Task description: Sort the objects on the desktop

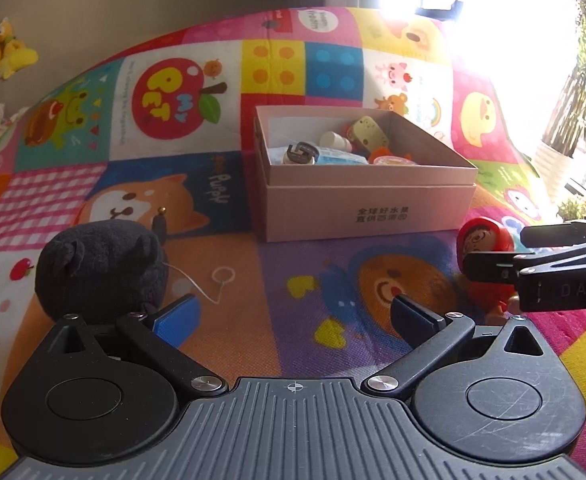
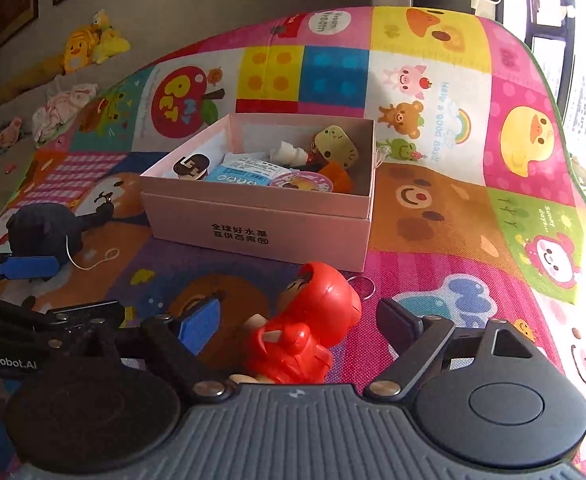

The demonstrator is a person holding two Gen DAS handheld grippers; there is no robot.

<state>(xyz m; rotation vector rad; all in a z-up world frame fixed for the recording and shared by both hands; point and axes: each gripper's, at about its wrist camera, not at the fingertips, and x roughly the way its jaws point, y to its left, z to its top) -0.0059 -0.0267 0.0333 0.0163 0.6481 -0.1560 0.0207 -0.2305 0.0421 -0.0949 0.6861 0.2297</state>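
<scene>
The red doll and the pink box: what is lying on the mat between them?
Only a small metal ring beside the red doll; otherwise bare mat up to the pink box, seen in the right wrist view.

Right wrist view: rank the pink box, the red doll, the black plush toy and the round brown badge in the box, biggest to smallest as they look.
1. pink box
2. red doll, though it lies nearest the camera, which inflates it
3. black plush toy
4. round brown badge
</scene>
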